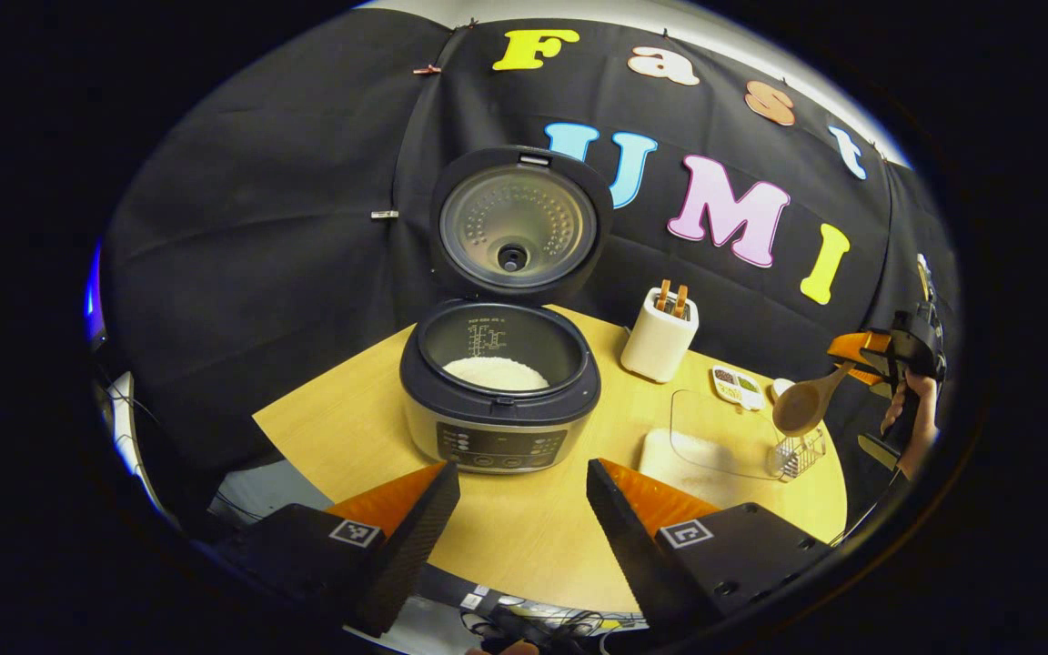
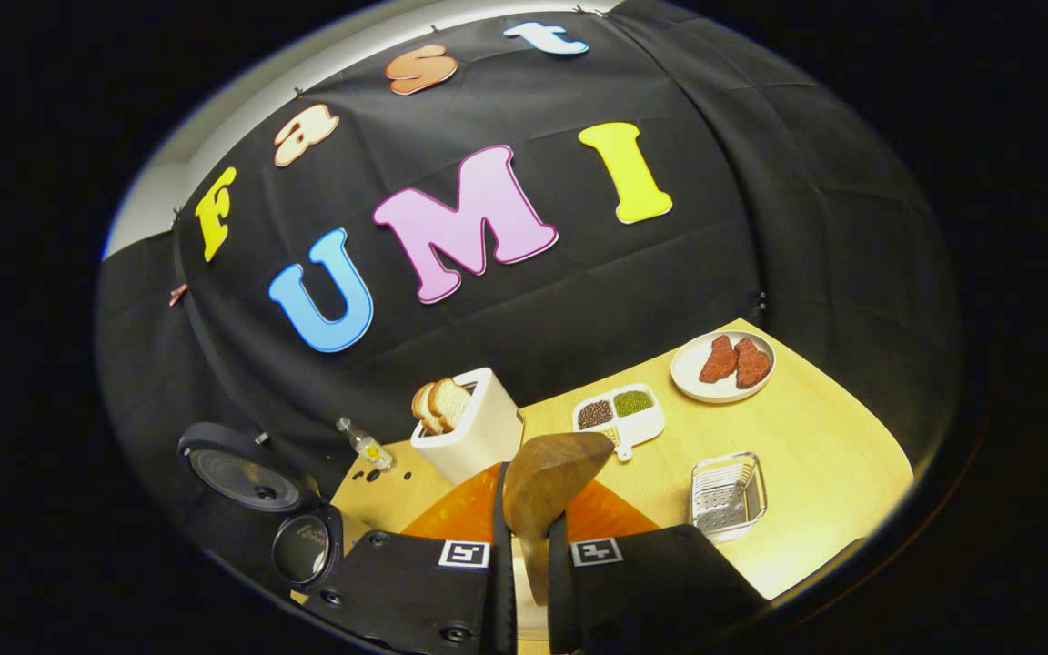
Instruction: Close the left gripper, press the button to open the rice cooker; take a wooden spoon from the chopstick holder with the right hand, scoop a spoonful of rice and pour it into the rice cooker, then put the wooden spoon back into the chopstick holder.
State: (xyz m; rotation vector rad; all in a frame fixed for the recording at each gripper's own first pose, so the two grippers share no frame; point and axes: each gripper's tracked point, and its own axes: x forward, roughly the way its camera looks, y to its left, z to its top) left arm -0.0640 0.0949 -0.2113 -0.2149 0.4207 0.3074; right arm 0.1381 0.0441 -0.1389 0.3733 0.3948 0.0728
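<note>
My right gripper (image 2: 524, 546) is clamping the wooden spoon (image 2: 549, 482) by its handle above the table (image 2: 815, 428). My left gripper (image 1: 522, 509) is hanging with fingers apart before the open rice cooker (image 1: 498, 400).

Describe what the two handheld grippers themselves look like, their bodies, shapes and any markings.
The left gripper has two long wedge-shaped fingers on boxy black housings, each with a small square black-and-white marker tag on top. The right gripper has the same black housings with screw heads and square marker tags. In the left gripper view, it appears farther off as a black body with orange parts, in a hand.
</note>
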